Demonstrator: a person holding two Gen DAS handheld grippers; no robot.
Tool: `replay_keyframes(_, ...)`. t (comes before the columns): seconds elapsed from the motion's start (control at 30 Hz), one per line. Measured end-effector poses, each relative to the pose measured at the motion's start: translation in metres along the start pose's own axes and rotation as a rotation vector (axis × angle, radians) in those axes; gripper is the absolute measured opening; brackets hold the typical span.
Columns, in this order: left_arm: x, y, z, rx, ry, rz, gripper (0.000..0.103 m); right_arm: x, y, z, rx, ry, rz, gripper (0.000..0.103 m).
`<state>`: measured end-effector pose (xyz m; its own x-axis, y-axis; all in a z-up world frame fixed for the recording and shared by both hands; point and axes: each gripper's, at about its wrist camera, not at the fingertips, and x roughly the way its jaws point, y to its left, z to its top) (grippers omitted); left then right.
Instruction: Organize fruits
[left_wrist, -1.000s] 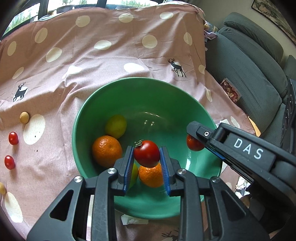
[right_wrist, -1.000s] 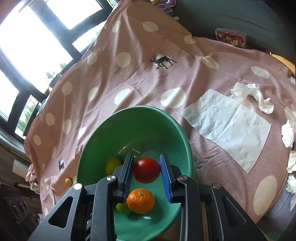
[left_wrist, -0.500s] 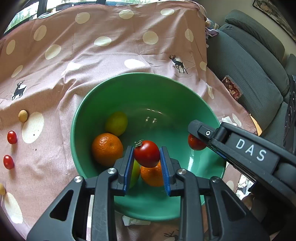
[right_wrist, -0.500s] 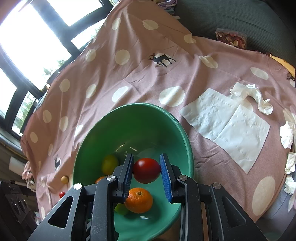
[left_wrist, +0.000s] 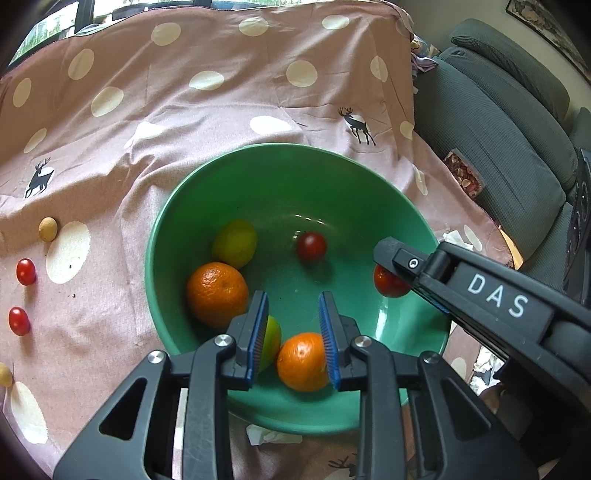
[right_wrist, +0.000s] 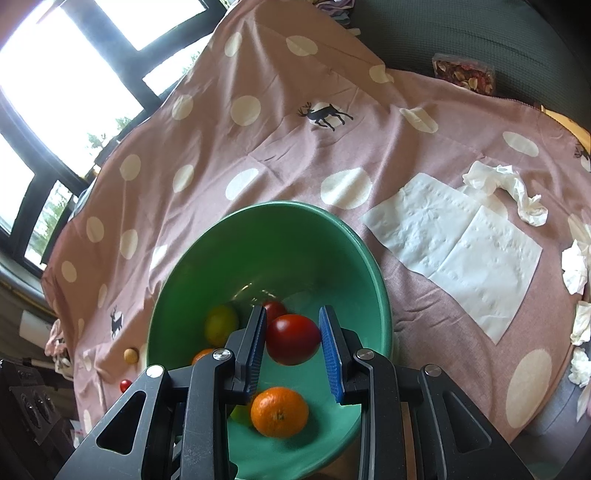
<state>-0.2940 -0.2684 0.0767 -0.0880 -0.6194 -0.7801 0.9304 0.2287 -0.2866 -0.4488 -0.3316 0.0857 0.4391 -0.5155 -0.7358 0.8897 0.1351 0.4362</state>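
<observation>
A pink tablecloth (left_wrist: 221, 110) w/ white dots and small black deer covers the table, w/ windows behind its far edge and a grey sofa (left_wrist: 498, 122) along its right edge. The green bowl (left_wrist: 280, 166) stands near the front edge of the cloth.

Inside the bowl: a yellow-green lemon (left_wrist: 235, 243) at the left wall, a big orange (left_wrist: 217, 294) just in front of it and touching it, a second orange (left_wrist: 301, 362) at the near wall, and a green fruit (left_wrist: 271, 341) partly hidden by a finger, between the two oranges. A small dark-red tomato (left_wrist: 311, 246) lies alone on the bowl bottom, apart from the other fruits.

The left gripper (left_wrist: 293, 339) hovers over the near part of the bowl; its jaws are apart and nothing is between them. The right gripper (right_wrist: 293, 350) is also over the bowl, at its right side. A bigger red tomato (right_wrist: 293, 339) sits between its blue pads; the left pad seems to touch it, on the right side there is a thin gap, so I cannot tell if it is really clamped.

On the cloth left of the bowl, toward the left edge: two cherry tomatoes (left_wrist: 26, 271) and a small yellowish fruit (left_wrist: 48, 229). Right of the bowl lie flat paper napkins (right_wrist: 454, 243) and some crumpled tissues (right_wrist: 506, 184). A packet of snacks (right_wrist: 463, 73) lies on the sofa.
</observation>
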Motion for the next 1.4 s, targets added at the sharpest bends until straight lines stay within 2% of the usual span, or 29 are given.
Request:
replay_keyframes(0.17, -0.013, 0.006, 0.0, -0.017, -0.022, -0.018, 0.037, -0.005, 0.002, 0.001, -0.005, -0.023, -0.016, 0.03)
replay_keyframes(0.37, -0.044, 0.02, 0.001, -0.042, -0.083, -0.013, 0.056, -0.009, 0.009, 0.001, -0.025, -0.044, -0.027, 0.03)
replay_keyframes(0.53, -0.076, 0.048, 0.002, -0.1, -0.145, 0.06, 0.067, -0.013, 0.017, 0.001, -0.046, -0.066, -0.022, 0.032)
replay_keyframes(0.67, -0.1, 0.077, -0.004, -0.146, -0.181, 0.141, 0.067, -0.017, 0.027, -0.002, -0.073, -0.082, -0.017, 0.039)
replay_keyframes(0.9, -0.122, 0.143, -0.023, -0.277, -0.219, 0.273, 0.067, -0.017, 0.05, -0.01, -0.133, -0.087, -0.017, 0.042)
replay_keyframes(1.0, -0.118, 0.169, -0.03, -0.337, -0.201, 0.291, 0.067, -0.016, 0.065, -0.017, -0.172, -0.075, 0.017, 0.051)
replay_keyframes(1.13, -0.117, 0.196, -0.036, -0.413, -0.187, 0.298, 0.066, -0.018, 0.089, -0.028, -0.232, -0.058, 0.098, 0.051)
replay_keyframes(1.3, -0.11, 0.215, -0.042, -0.444, -0.152, 0.288, 0.065, -0.013, 0.124, -0.042, -0.303, 0.001, 0.206, 0.051)
replay_keyframes(1.4, -0.102, 0.22, -0.042, -0.439, -0.131, 0.268, 0.059, -0.004, 0.152, -0.049, -0.361, 0.053, 0.254, 0.051)
